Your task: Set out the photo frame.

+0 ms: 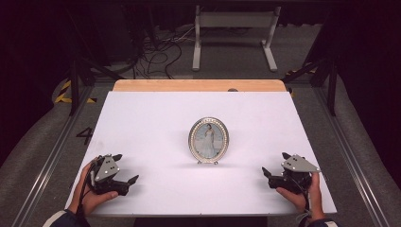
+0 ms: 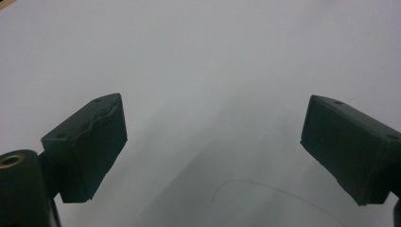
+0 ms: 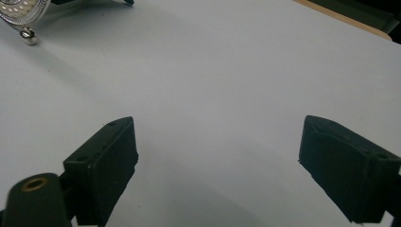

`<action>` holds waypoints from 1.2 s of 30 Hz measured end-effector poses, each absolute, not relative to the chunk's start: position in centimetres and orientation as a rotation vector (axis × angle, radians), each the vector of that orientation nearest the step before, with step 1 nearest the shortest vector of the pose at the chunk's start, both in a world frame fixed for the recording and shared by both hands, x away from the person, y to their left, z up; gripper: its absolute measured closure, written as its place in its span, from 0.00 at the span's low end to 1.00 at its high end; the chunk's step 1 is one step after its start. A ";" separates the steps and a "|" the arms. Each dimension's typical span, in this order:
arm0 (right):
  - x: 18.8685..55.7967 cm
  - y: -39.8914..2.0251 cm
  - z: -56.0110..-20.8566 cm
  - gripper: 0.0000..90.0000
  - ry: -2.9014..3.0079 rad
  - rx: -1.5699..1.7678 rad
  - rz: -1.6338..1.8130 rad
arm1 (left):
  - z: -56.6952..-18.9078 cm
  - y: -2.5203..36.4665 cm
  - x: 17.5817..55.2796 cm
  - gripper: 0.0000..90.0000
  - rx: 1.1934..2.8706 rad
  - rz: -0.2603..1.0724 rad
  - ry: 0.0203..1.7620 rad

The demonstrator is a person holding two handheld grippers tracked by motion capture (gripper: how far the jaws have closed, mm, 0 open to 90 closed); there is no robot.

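I'm holding my left gripper (image 1: 126, 168) low over the table (image 1: 151, 118), jaws spread wide, gripping nothing. My right gripper (image 1: 276, 164) is sitting the same way, jaws apart and empty. The frame (image 1: 208, 138) is standing upright between them, a little farther out, well apart from both, its foot (image 3: 28, 35) resting on the sheet.

I see oval picture frame (image 1: 208, 139): silver, beaded rim, pale blue-green photo with white-clad figure. White table cover (image 1: 156, 118) plain, no pattern; light wood table edge (image 1: 198, 85) beyond it. My left gripper (image 1: 126, 168): black jaws, grey plate on top. My right gripper (image 1: 275, 164): same black, grey plate. Brass-coloured insert by near jaw in both gripper views.
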State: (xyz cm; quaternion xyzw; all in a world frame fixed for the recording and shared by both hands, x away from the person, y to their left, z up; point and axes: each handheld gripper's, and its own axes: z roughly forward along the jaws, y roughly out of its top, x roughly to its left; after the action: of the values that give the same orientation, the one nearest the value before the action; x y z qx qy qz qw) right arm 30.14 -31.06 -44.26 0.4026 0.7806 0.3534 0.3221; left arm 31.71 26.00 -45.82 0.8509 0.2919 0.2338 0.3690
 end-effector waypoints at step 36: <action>28.8 -33.6 -45.1 0.13 2.012 1.130 0.936 | -46.2 29.3 30.4 0.09 2.118 0.610 0.855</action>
State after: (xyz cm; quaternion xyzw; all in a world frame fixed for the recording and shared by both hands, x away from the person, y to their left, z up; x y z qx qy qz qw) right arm 28.80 -33.65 -45.15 0.4300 0.7654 0.3561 0.3200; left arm 30.40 29.32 -46.20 0.8290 0.3345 0.2389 0.3792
